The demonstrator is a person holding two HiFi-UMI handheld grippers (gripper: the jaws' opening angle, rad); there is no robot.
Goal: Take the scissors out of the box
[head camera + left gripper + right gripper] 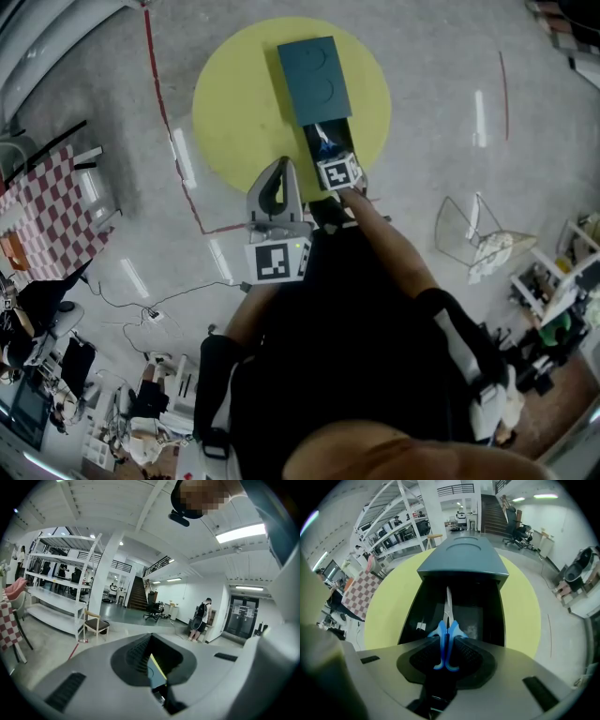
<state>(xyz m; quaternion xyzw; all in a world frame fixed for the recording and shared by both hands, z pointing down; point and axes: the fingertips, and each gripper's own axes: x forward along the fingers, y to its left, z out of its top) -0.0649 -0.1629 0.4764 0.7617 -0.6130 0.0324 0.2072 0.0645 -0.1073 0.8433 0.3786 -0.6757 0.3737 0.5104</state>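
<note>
A dark teal box [314, 80] lies on a round yellow table [225, 103], with its drawer pulled out toward me. Inside the drawer lie the scissors [446, 634]: blue handles toward me, steel blades pointing into the box [464, 557]. My right gripper [446, 641] points steeply down into the drawer, and its ribbed pads sit against both sides of the blue handles. In the head view the right gripper [330, 152] covers most of the scissors [323, 141]. My left gripper [277, 169] hangs beside the drawer with its fingers meeting at the tips, holding nothing.
A red line [159, 94] runs across the grey floor left of the table. A wire chair [473, 234] stands at the right. A checked cloth [47, 216] and a white shelf rack [61, 592] are at the left. A cable [141, 305] trails on the floor.
</note>
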